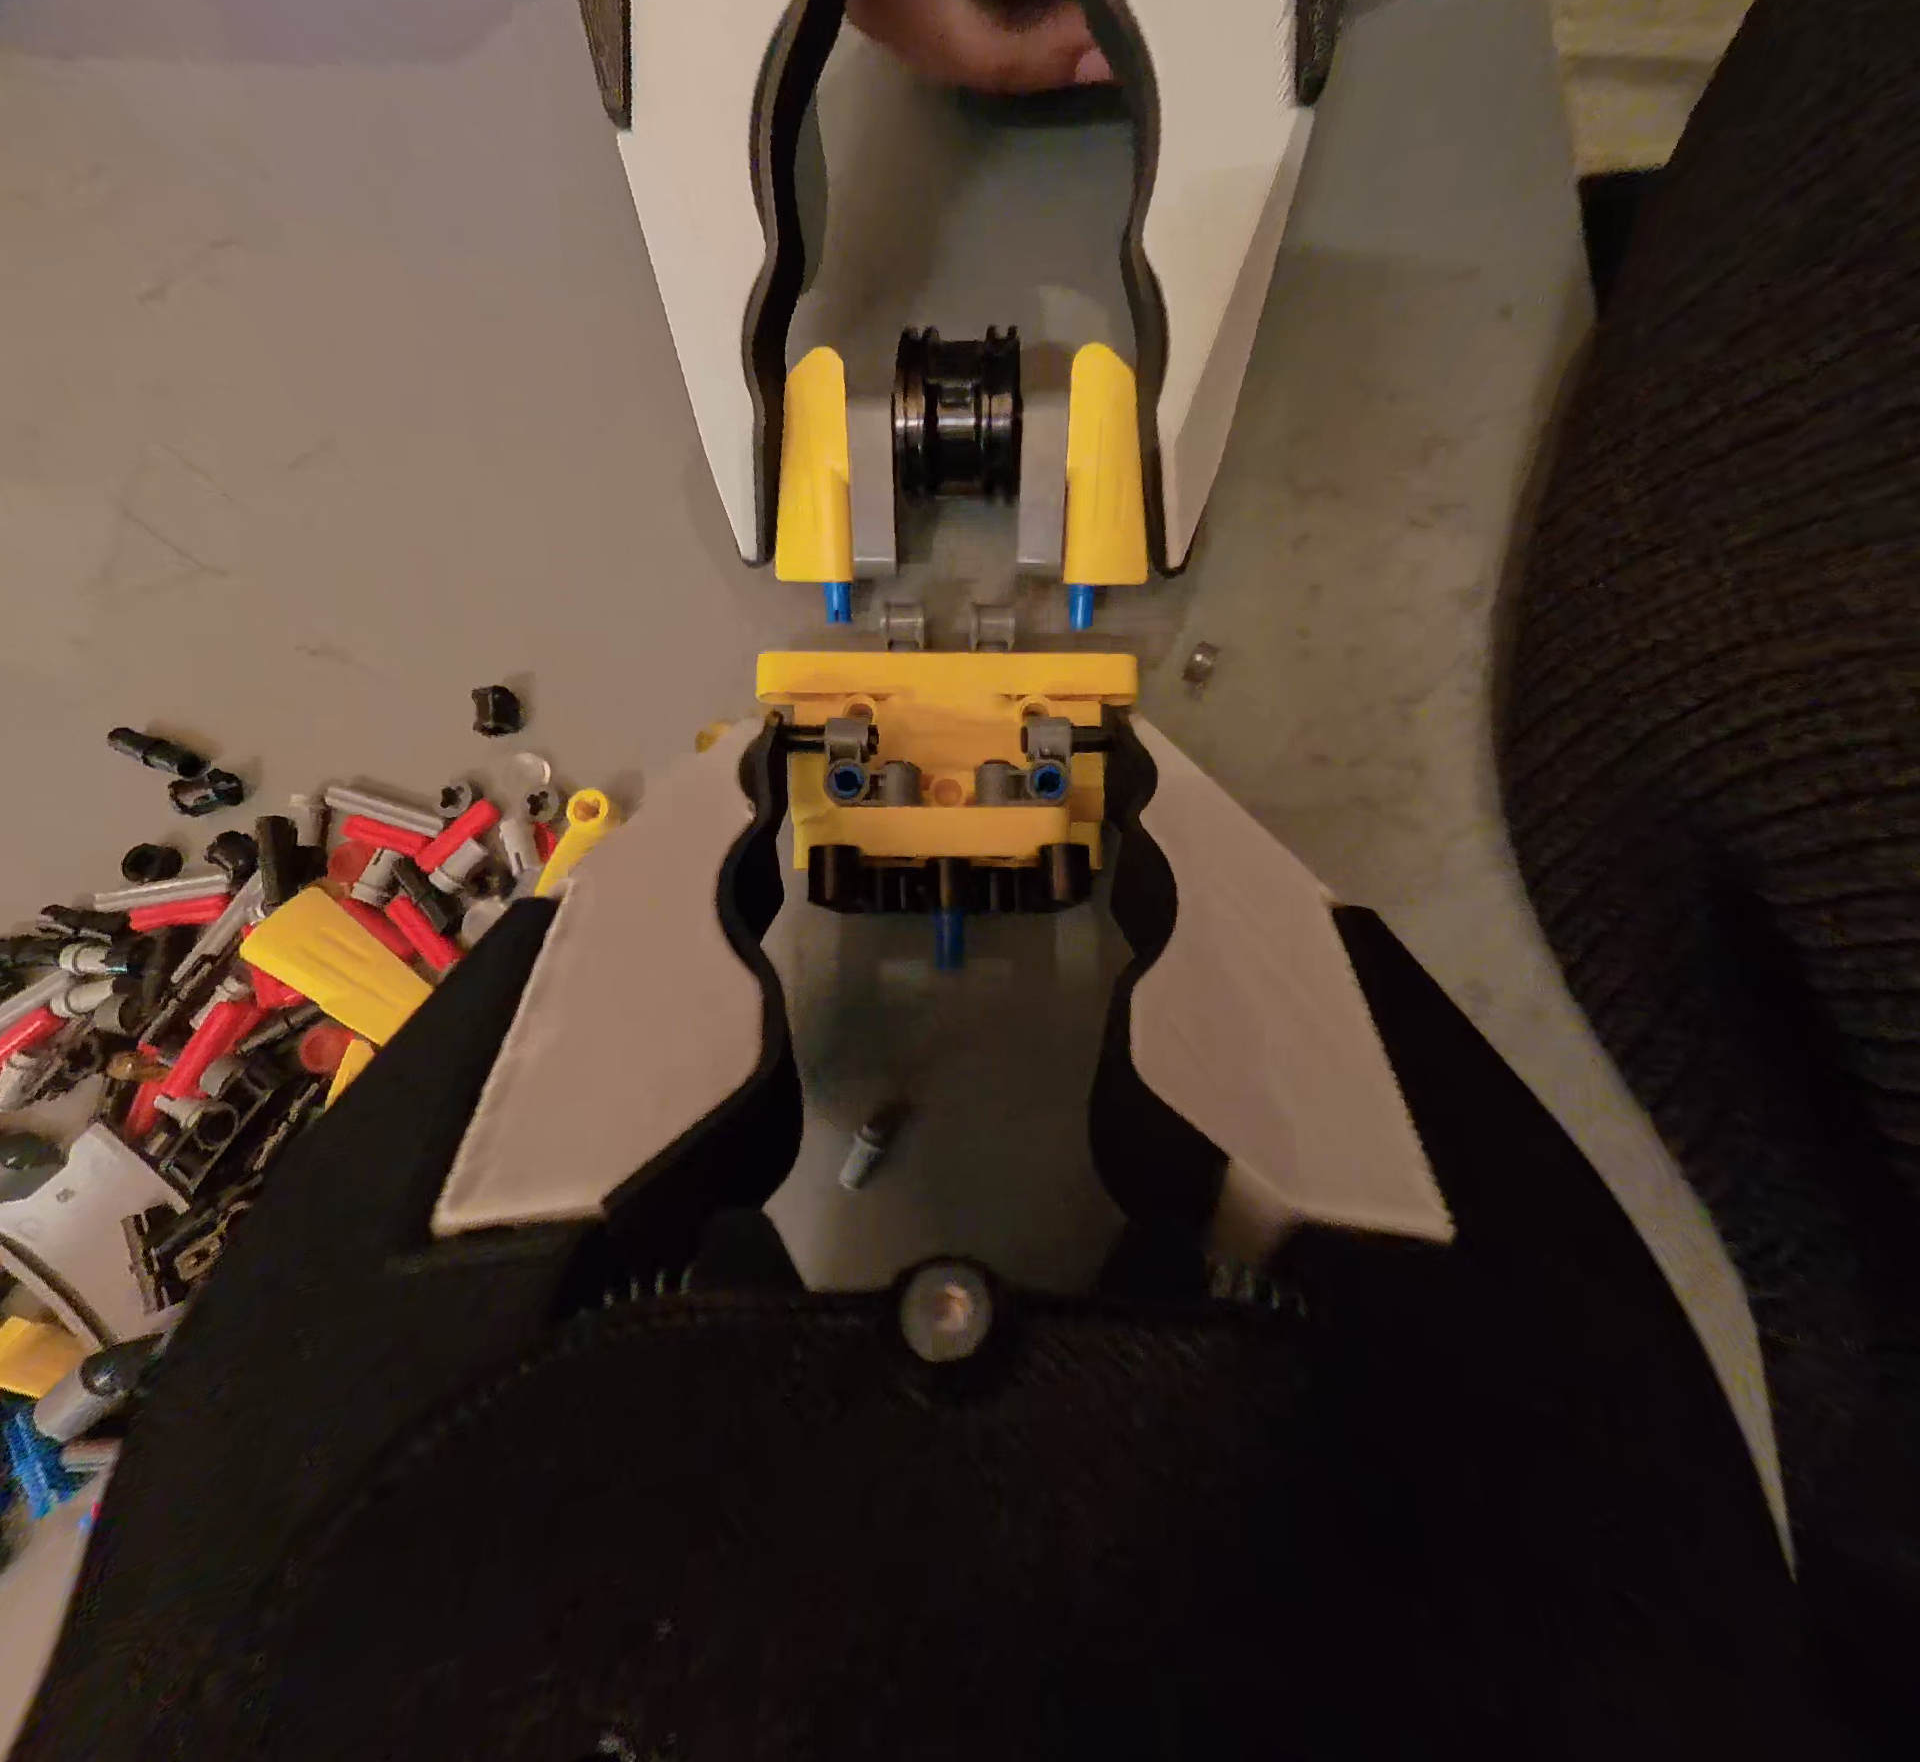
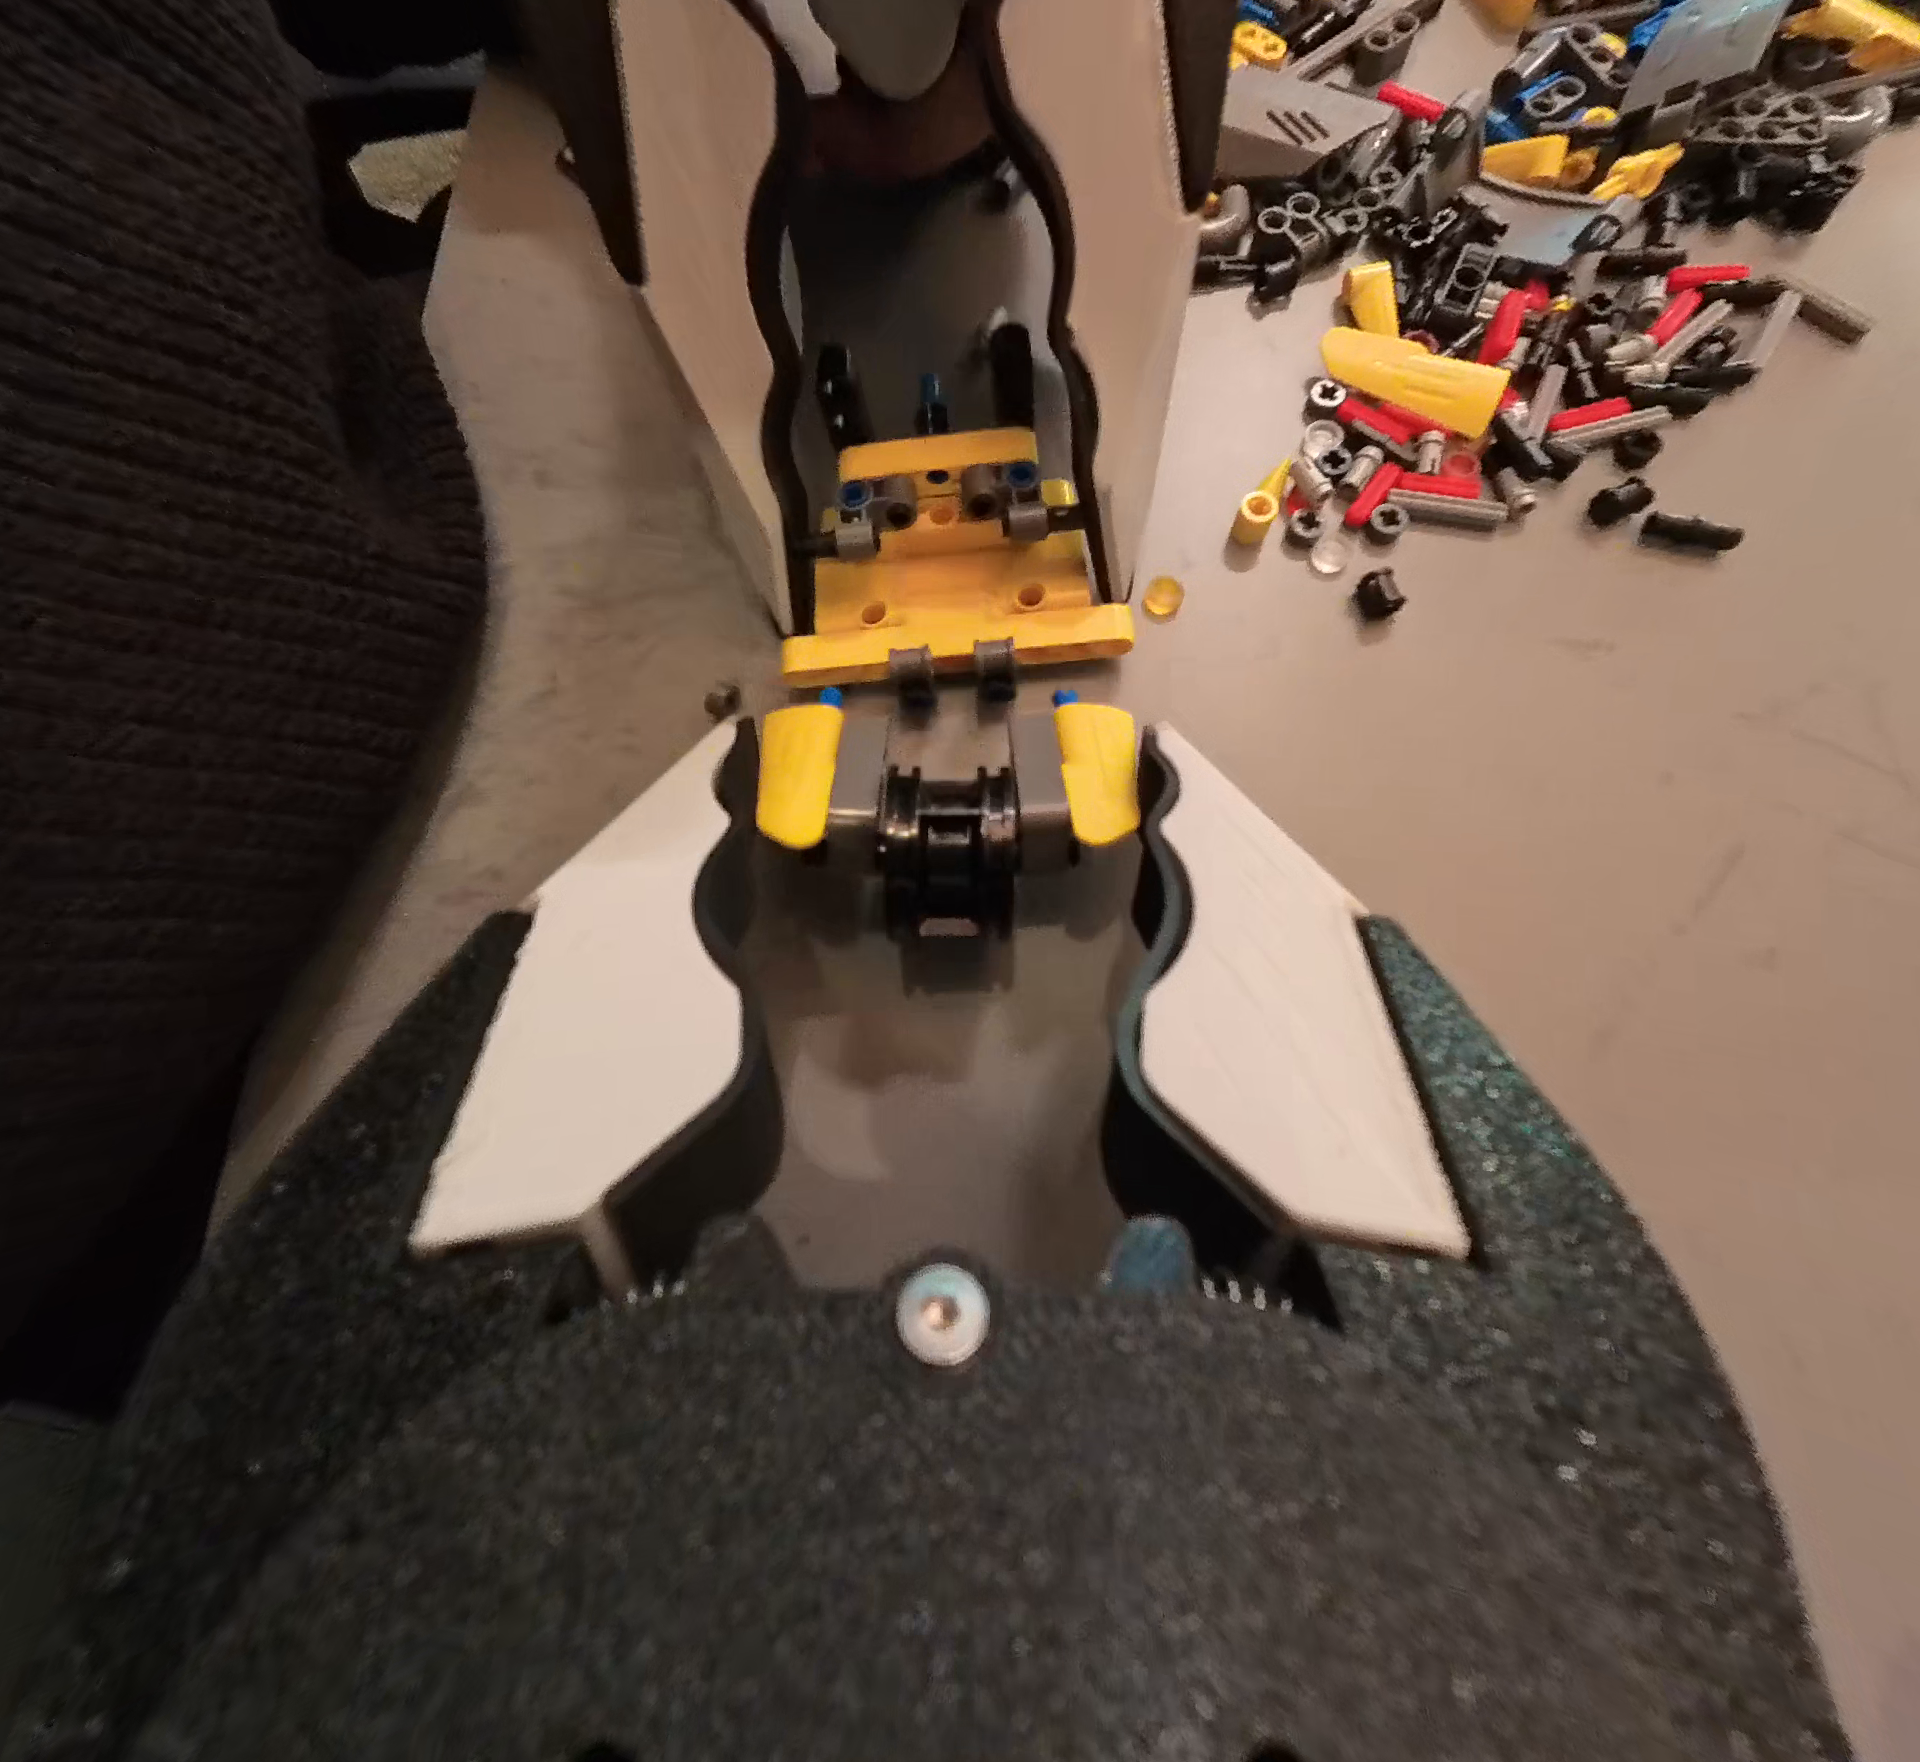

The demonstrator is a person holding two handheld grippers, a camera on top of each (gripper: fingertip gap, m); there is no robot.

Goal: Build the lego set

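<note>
Above grey desk (image 1: 312, 362): left gripper (image 1: 940, 808) jaws pinching yellow-and-black brick frame (image 1: 945, 777); right gripper (image 2: 940, 787) jaws pinching yellow-winged black-wheel subassembly (image 2: 945, 787), blue pins just apart from frame.

Off to my side a loose heap of red, grey, black and yellow building pieces (image 2: 1496, 403) sprawls across the grey tabletop (image 2: 1558, 829), a small black connector (image 1: 495, 711) lying apart, dark knitted fabric (image 1: 1745, 569) bordering the table's edge.
</note>
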